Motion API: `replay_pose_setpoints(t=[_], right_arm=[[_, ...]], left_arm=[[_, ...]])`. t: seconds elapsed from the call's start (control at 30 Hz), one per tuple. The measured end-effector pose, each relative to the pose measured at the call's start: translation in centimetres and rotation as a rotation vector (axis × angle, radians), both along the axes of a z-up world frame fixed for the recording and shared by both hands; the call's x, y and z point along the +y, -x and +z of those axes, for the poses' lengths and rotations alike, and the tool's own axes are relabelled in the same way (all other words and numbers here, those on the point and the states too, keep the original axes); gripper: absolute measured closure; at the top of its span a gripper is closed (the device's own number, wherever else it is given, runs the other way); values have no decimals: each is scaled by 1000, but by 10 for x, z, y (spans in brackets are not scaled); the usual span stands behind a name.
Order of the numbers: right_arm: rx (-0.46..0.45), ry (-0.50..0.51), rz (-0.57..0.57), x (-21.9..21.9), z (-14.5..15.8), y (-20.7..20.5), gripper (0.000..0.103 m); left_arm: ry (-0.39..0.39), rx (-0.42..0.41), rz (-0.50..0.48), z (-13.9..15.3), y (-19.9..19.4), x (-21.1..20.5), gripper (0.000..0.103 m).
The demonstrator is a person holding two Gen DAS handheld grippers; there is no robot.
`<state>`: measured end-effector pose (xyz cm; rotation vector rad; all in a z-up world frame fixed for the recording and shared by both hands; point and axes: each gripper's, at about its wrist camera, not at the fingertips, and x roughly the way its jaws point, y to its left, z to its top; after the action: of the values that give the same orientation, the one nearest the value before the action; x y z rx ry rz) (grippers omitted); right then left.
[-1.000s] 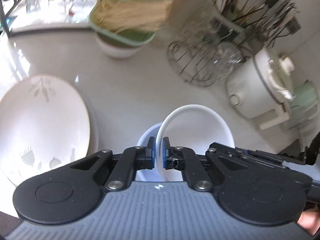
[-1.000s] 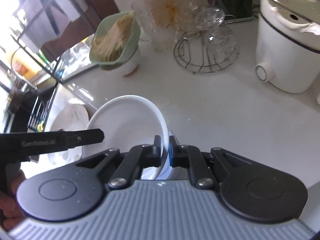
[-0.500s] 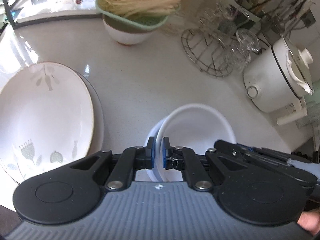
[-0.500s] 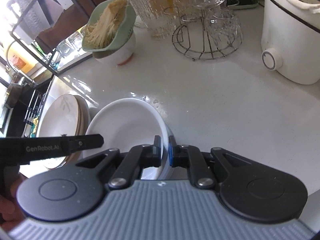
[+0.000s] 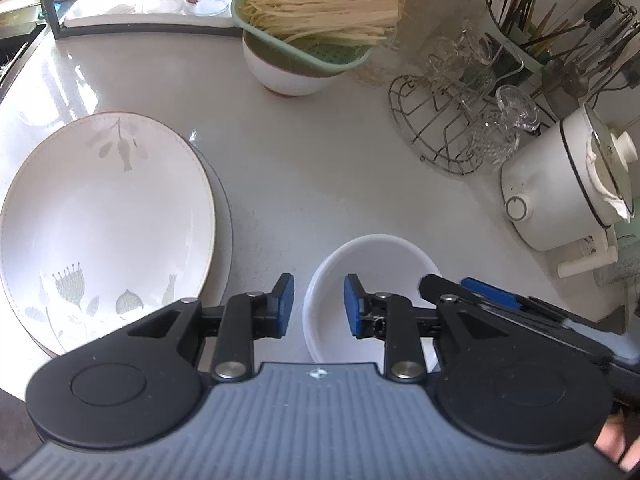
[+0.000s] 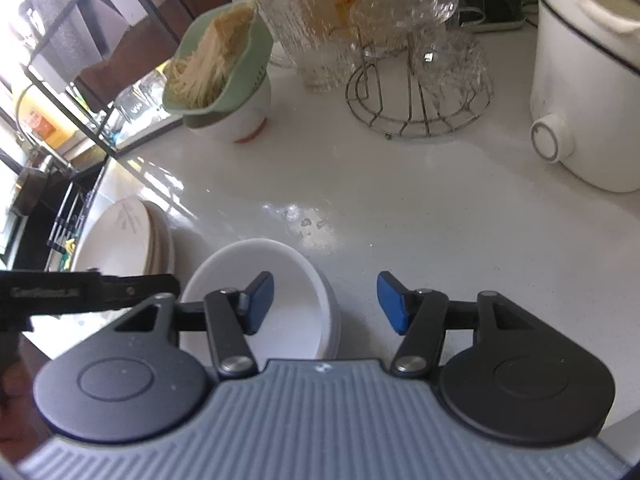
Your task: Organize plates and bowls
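A white bowl (image 5: 376, 280), seemingly nested in another, sits near the worktop's (image 5: 304, 168) front edge, just beside stacked plates (image 5: 108, 216). A noodle colander (image 5: 312, 20), a wire glass rack (image 5: 452, 120) and a white cooker (image 5: 560, 192) stand farther back. Both grippers, left (image 5: 318, 304) and right (image 6: 326, 302), point steeply down, their jaws just opened and straddling opposite rims without pressing.
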<state>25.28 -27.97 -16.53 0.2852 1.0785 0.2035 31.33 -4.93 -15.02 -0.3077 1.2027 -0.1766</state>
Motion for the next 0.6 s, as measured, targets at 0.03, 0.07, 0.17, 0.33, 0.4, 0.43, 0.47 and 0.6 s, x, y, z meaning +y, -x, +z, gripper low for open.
replay_pose_setpoints(t=[0.03,0.07,0.17,0.33,0.4,0.43,0.47,0.6], right_arm=[[12,-9,-2,1,-5,-2,44],[20,-9,-4,1,-8,-4,45],[39,-8,-17,2,-18,-8,54],[106,-51,-54,-3,-33,-13,71],[112,-73,-58,-4,-35,-12,78],[116,-77,-54,-4,-35,-12,80],[121,-78,-47,-2,-35,-13,84],[133,-90,-42,-3,-37,-12,90]], left_arm=[[-2,1,-3,0,0,0,68],[-5,3,-2,-1,1,0,66],[-6,9,0,-2,3,0,61],[-9,23,7,2,4,-1,53],[-3,19,11,4,5,-1,50],[3,21,11,4,5,-1,50],[4,21,9,4,5,-1,49],[3,22,4,3,2,-5,49]])
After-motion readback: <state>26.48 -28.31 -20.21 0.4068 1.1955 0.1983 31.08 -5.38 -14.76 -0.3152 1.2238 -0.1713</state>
